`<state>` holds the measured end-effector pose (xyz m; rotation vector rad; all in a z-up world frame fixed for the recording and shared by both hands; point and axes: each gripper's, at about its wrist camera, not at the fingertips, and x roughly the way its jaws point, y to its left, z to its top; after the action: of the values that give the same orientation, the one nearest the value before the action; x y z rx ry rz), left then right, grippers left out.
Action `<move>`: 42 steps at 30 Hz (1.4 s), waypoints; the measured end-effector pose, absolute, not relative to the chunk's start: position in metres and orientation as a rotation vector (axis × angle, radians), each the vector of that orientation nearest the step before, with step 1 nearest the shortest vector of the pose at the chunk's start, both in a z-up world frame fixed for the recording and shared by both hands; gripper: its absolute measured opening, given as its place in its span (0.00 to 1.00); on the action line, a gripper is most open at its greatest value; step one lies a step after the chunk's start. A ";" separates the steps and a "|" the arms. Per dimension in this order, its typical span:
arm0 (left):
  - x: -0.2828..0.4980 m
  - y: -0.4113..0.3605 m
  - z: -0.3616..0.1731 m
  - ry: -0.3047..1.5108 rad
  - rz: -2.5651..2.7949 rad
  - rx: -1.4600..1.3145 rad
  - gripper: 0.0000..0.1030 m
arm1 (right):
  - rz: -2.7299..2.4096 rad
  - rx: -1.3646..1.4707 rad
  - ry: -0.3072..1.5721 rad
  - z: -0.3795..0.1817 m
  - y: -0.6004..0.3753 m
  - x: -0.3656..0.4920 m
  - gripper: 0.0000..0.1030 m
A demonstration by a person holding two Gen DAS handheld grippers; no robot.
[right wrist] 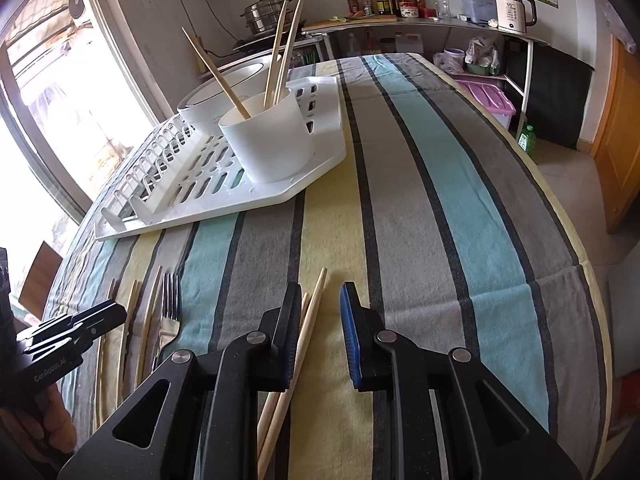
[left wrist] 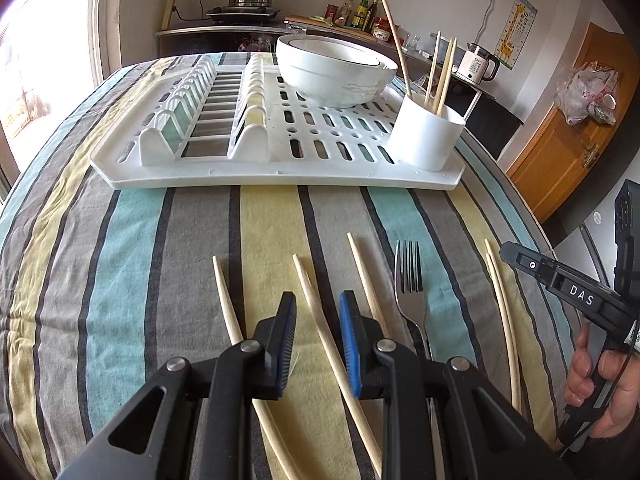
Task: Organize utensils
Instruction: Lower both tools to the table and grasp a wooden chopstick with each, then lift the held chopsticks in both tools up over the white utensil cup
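Observation:
Several wooden chopsticks and a metal fork (left wrist: 410, 292) lie on the striped tablecloth. My left gripper (left wrist: 318, 340) is open just above the cloth, with one chopstick (left wrist: 320, 320) lying between its jaws. My right gripper (right wrist: 320, 336) is open over a pair of chopsticks (right wrist: 310, 320) lying close to its left jaw; it shows from the side in the left wrist view (left wrist: 560, 280). A white utensil cup (left wrist: 424, 134) with several chopsticks stands on the white drying rack (left wrist: 260, 172); it also shows in the right wrist view (right wrist: 270, 138).
White bowls (left wrist: 336, 68) sit nested on the rack behind the cup. A kitchen counter with bottles, a steamer pot and a kettle (right wrist: 512, 10) stands beyond the table. A bright window is at the left, a wooden door (left wrist: 568, 136) at the right.

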<state>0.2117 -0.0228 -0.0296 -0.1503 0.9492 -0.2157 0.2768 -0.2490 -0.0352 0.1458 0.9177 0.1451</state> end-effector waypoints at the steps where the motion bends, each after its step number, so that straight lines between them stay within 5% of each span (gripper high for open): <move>1: 0.212 -0.023 -0.031 0.954 -0.211 -0.150 0.23 | 0.140 0.145 0.927 -0.037 -0.249 0.281 0.20; 10: 0.222 -0.030 -0.031 0.973 -0.181 -0.119 0.23 | 0.067 0.035 0.970 -0.040 -0.232 0.298 0.17; 15: 0.224 -0.045 -0.031 0.972 -0.140 -0.024 0.22 | 0.038 -0.035 0.974 -0.040 -0.221 0.297 0.06; 19: 0.226 -0.047 -0.032 0.960 -0.110 0.013 0.09 | 0.043 -0.030 0.969 -0.041 -0.220 0.294 0.04; 42: 0.206 -0.026 0.042 0.792 -0.240 -0.115 0.05 | 0.137 0.079 0.753 0.038 -0.241 0.264 0.04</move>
<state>0.2064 -0.0258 0.0420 -0.1145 0.7918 -0.2396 0.2640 -0.2408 0.0380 0.0792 0.7528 0.1373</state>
